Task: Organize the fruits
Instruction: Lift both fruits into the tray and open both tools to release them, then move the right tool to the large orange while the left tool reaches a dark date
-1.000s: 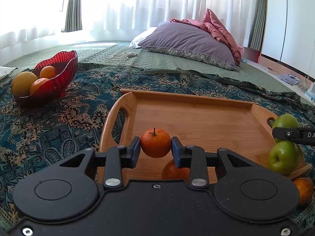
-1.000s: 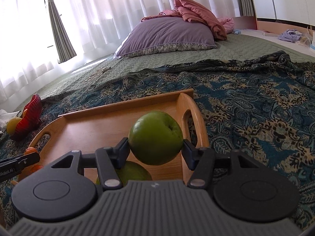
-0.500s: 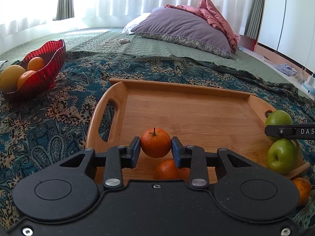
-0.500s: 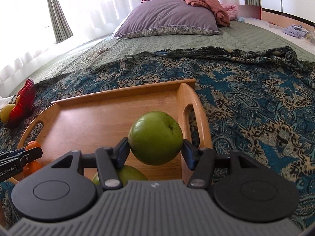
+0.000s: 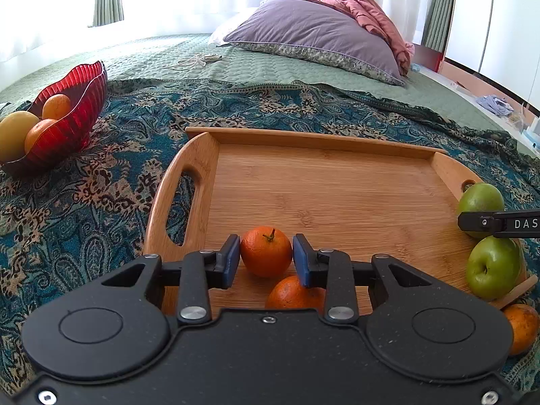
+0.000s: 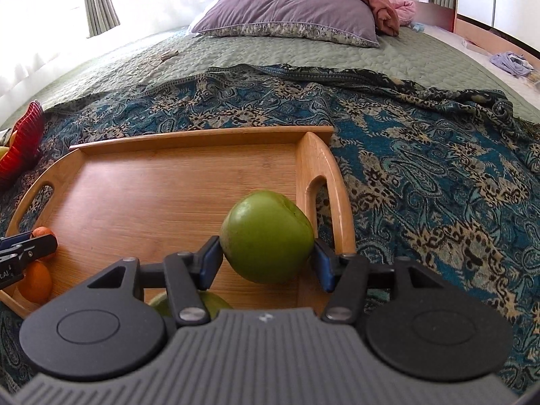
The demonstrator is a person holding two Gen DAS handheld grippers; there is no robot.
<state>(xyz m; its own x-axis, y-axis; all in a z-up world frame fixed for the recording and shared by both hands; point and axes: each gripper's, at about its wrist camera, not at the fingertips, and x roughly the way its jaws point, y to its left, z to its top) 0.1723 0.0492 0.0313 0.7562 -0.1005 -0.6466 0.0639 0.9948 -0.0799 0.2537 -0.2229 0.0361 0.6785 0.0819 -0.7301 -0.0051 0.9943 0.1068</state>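
Left tool (image 5: 266,260) clamped on a tangerine (image 5: 266,251) above the wooden tray (image 5: 324,182), another orange (image 5: 290,293) beneath.

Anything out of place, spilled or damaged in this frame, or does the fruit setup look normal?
Mostly normal. One orange lies on the patterned blanket just off the wooden tray's near right corner, beside a green apple sitting right at the tray edge. Nothing looks spilled or damaged.
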